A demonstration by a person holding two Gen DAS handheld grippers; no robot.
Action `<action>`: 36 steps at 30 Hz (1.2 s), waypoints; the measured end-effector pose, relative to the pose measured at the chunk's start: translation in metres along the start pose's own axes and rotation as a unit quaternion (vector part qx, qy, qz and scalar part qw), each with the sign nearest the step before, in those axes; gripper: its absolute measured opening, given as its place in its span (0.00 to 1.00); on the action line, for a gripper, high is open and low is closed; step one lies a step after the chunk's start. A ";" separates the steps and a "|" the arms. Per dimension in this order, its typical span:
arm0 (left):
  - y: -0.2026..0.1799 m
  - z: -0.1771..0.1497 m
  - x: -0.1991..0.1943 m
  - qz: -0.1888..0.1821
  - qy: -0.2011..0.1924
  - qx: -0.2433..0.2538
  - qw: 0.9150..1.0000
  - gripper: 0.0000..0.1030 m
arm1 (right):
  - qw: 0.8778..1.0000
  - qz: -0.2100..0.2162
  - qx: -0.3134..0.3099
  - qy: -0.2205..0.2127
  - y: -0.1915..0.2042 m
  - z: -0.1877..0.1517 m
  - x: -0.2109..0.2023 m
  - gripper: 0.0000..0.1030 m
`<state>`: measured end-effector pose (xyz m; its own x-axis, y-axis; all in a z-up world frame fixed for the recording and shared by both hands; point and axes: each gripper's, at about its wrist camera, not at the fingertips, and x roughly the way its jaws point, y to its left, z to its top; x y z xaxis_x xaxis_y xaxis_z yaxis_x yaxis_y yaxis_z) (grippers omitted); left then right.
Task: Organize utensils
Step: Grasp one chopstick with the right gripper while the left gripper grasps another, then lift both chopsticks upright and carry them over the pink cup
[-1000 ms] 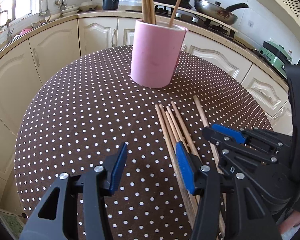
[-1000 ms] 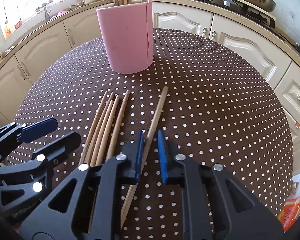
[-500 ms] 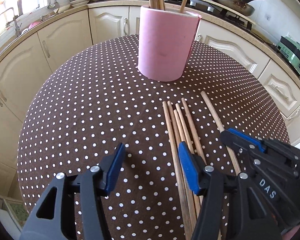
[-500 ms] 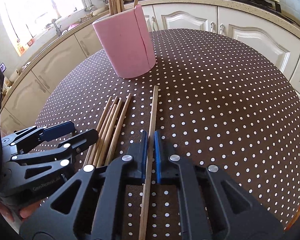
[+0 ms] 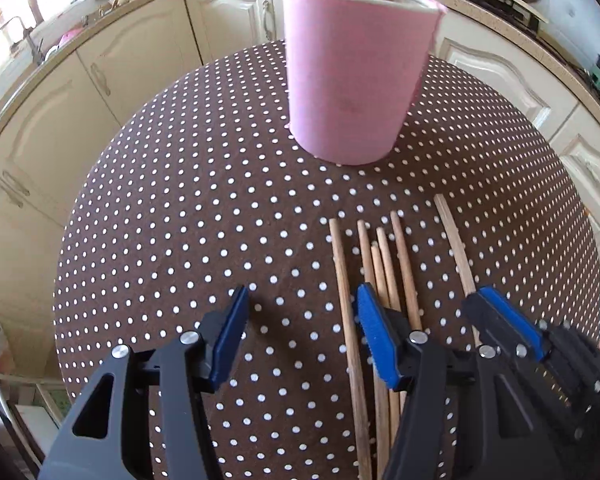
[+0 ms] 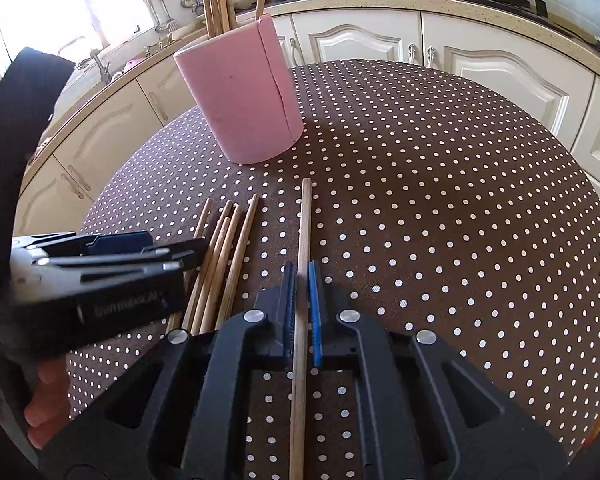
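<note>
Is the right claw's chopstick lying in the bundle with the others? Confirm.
No: in the right wrist view the right claw is shut on a single chopstick that lies apart from the bundle of chopsticks on the table.

My right gripper (image 6: 300, 312) points steeply down with its blue pads clamped tight on what they hold, while my left gripper (image 5: 300, 340), at its nine o'clock, tips down more steeply still, its jaws closing but apart, my fingers (image 6: 44, 408) wrapped around its handle.
</note>
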<state>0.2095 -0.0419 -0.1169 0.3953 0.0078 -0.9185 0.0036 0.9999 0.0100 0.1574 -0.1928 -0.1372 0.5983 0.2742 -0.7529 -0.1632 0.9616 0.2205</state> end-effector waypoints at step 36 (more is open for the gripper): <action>0.034 0.004 -0.141 -0.066 -0.317 -0.067 0.944 0.05 | 0.961 0.077 0.032 -0.264 0.002 0.062 -0.102 0.05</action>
<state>0.1574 -0.0091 0.0147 0.8695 -0.0797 -0.4874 -0.0086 0.9843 -0.1764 0.1446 -0.2198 -0.0216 0.8879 0.3544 -0.2932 -0.2430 0.9026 0.3553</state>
